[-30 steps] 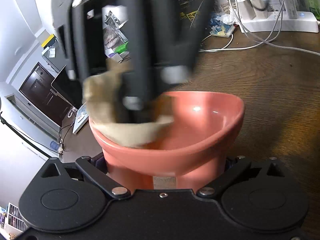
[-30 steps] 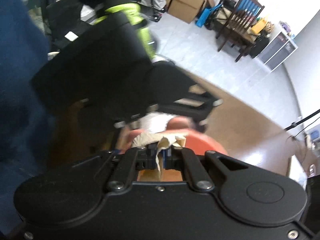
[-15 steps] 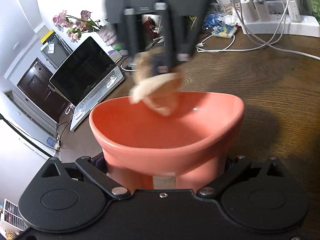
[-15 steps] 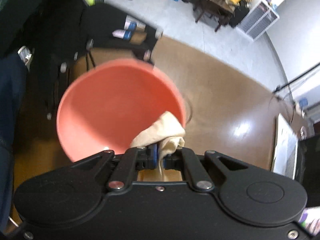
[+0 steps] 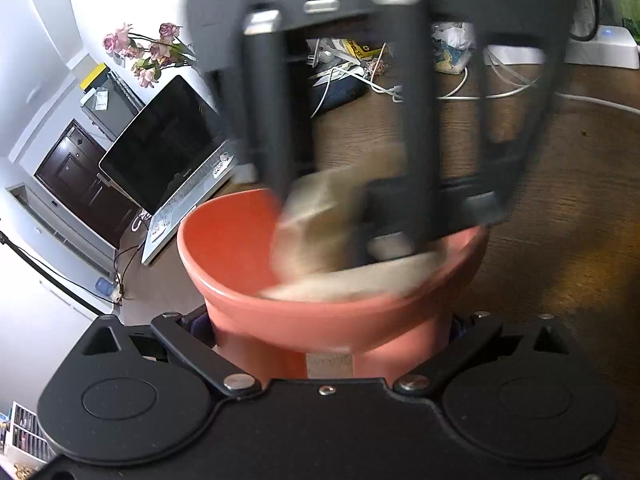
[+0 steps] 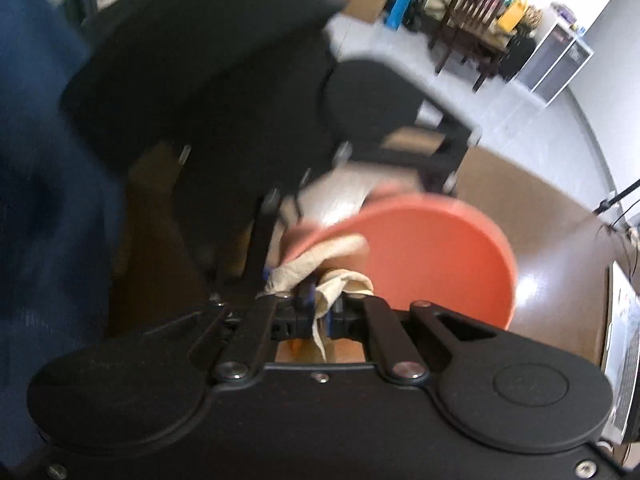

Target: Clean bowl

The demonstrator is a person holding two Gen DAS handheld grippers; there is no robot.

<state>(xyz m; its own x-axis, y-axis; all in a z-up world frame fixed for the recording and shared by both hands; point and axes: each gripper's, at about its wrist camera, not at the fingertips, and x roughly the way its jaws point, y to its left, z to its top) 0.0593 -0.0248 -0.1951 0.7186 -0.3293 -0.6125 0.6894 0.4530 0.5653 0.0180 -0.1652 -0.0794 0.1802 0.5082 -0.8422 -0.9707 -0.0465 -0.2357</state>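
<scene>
My left gripper [image 5: 328,332] is shut on the base of a salmon-pink bowl [image 5: 240,248] and holds it above the wooden table. My right gripper [image 6: 316,312] is shut on a beige cloth [image 6: 340,252]. In the left wrist view the right gripper [image 5: 360,208] reaches down into the bowl from above, blurred by motion, and presses the cloth [image 5: 320,240] against the bowl's inside, toward the right and near side. In the right wrist view the bowl [image 6: 436,256] sits just ahead, with the left gripper's black body [image 6: 240,92] behind it.
An open laptop [image 5: 160,152] and pink flowers [image 5: 148,52] stand at the left of the brown table [image 5: 580,184]. Cables and a white power strip [image 5: 600,48] lie at the back right. Chairs and boxes stand on the floor beyond the table's edge [image 6: 472,12].
Half a second ago the right gripper held the cloth above the bowl's far rim. It has now come down into the bowl with the cloth. The left gripper keeps holding the bowl still.
</scene>
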